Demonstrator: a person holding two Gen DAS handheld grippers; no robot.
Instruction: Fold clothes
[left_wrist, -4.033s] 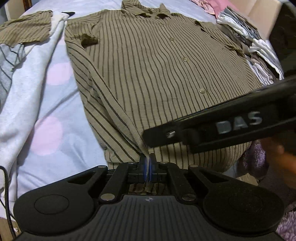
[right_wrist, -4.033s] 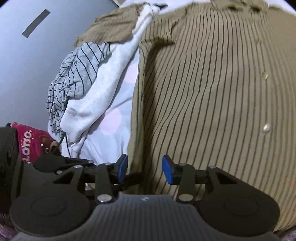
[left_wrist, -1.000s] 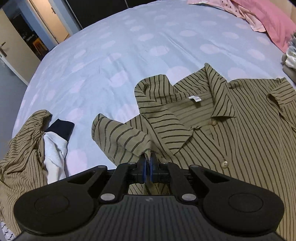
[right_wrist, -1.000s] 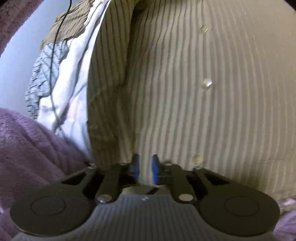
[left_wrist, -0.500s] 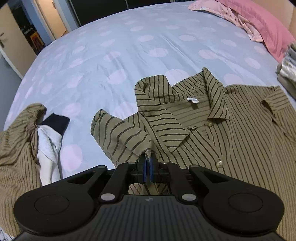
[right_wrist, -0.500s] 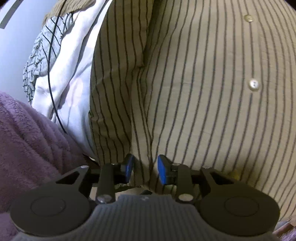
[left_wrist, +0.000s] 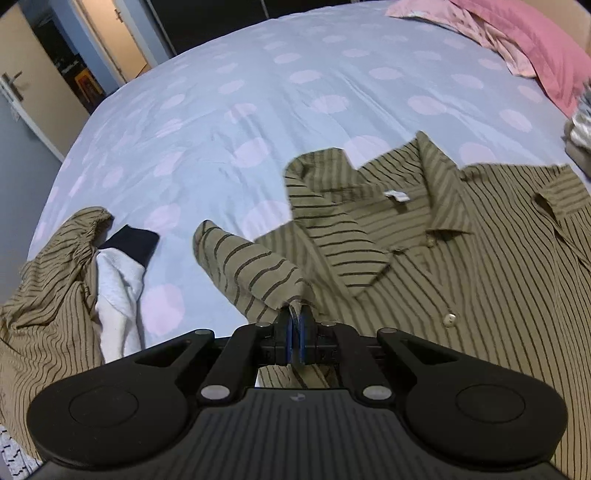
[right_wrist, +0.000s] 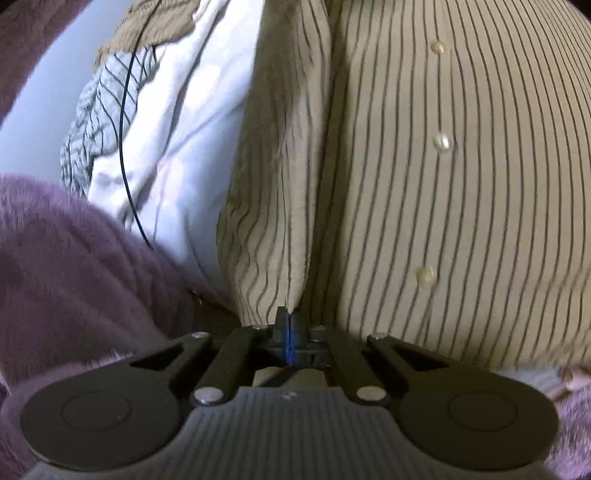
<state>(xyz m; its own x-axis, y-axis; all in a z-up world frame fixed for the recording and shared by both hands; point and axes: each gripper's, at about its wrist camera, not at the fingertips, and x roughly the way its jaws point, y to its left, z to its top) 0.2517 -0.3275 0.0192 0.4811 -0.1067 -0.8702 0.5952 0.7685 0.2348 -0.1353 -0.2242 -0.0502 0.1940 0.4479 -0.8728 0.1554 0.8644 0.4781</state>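
Note:
An olive shirt with dark stripes (left_wrist: 461, 295) lies buttoned and face up on the bed, collar (left_wrist: 369, 206) toward the far side. My left gripper (left_wrist: 295, 325) is shut on fabric near the shirt's shoulder, with the short sleeve (left_wrist: 243, 266) bunched and lifted just ahead of it. In the right wrist view the same shirt (right_wrist: 461, 184) fills the picture. My right gripper (right_wrist: 289, 325) is shut on the shirt's side edge near the hem, and a raised fold (right_wrist: 280, 184) runs away from the pads.
The spotted blue bed sheet (left_wrist: 258, 92) stretches beyond the collar. A heap with another olive striped garment (left_wrist: 48, 288) and a white one (left_wrist: 118, 295) lies left. A pink pillow (left_wrist: 535, 48) is far right. A purple fleece sleeve (right_wrist: 74, 277) and black cable (right_wrist: 127, 129) are close.
The right gripper's jaws have come together on the shirt's edge and lifted it into a fold. The left gripper keeps its hold and has barely moved.

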